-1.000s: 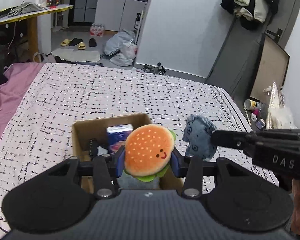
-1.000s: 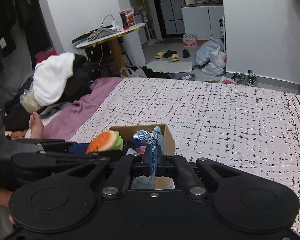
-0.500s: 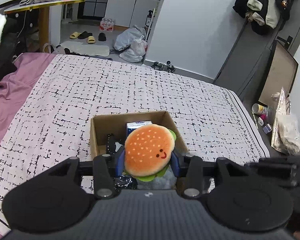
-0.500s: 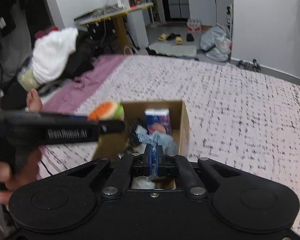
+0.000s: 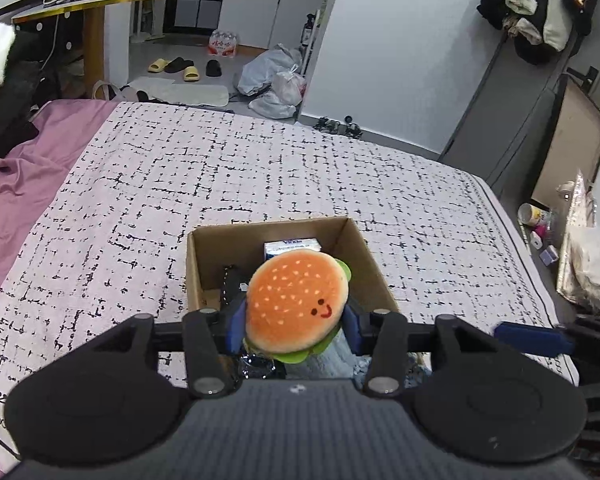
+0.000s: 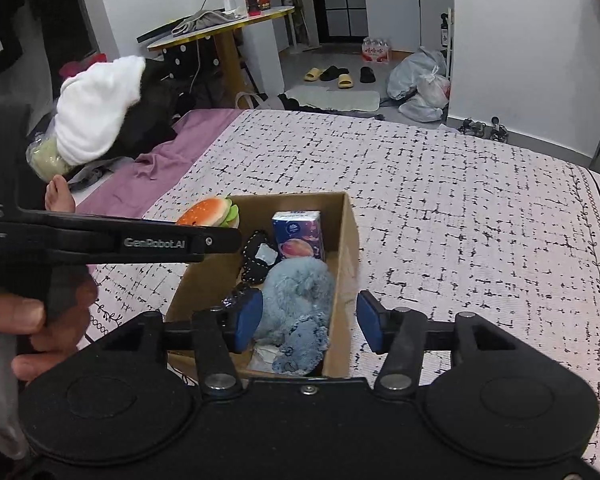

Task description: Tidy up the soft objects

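Note:
My left gripper is shut on a plush hamburger and holds it above the near end of an open cardboard box on the bed. The hamburger also shows in the right wrist view, over the box's left wall. My right gripper is open and empty above the box. A blue plush toy lies in the box below it, loose. The box also holds a blue tissue pack and a black item.
The bed has a white cover with black marks and a purple sheet at left. A white and black clothes pile and a bare foot lie at the left. Clutter stands on the floor at right.
My right gripper moved over the box, opened and let the blue plush drop into it. My left gripper with the hamburger came over the box.

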### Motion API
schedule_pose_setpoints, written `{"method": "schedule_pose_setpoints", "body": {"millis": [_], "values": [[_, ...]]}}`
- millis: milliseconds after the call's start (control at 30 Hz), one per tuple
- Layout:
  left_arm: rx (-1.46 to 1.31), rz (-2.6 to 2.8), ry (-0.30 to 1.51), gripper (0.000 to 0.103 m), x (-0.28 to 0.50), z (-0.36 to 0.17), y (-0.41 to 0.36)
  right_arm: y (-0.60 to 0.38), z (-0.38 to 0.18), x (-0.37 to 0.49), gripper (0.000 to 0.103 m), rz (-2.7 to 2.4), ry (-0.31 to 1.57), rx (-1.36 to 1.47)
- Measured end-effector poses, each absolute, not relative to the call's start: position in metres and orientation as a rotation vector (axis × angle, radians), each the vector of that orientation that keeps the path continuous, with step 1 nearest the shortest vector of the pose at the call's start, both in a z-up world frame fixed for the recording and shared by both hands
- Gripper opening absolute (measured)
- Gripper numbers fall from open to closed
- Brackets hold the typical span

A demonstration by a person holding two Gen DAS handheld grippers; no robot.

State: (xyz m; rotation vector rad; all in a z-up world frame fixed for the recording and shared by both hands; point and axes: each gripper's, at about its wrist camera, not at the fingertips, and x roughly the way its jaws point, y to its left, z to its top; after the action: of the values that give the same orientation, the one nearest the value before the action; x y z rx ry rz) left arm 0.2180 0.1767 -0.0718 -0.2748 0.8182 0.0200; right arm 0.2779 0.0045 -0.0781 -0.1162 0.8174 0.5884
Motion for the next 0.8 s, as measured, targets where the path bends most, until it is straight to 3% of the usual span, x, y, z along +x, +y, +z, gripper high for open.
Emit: {"method": "schedule_pose_setpoints", "body": {"millis": [267, 533, 800], "values": [[-0.265, 0.066, 0.823, 0.07, 0.216, -0.07, 0.177, -0.019, -0.081, 0.278, 0.056, 0.557, 0.823, -0.081], [-0.209, 0.061, 0.814, 0.078, 0.201, -0.049, 0.162, -0.042, -0.078, 0.273, 0.056, 0.542, 0.834, -0.019], [-0.136, 0.018, 0.799, 0.081, 0.184, -0.031, 0.127, -0.071, -0.063, 0.26, 0.066, 0.511, 0.809, 0.024]]}}
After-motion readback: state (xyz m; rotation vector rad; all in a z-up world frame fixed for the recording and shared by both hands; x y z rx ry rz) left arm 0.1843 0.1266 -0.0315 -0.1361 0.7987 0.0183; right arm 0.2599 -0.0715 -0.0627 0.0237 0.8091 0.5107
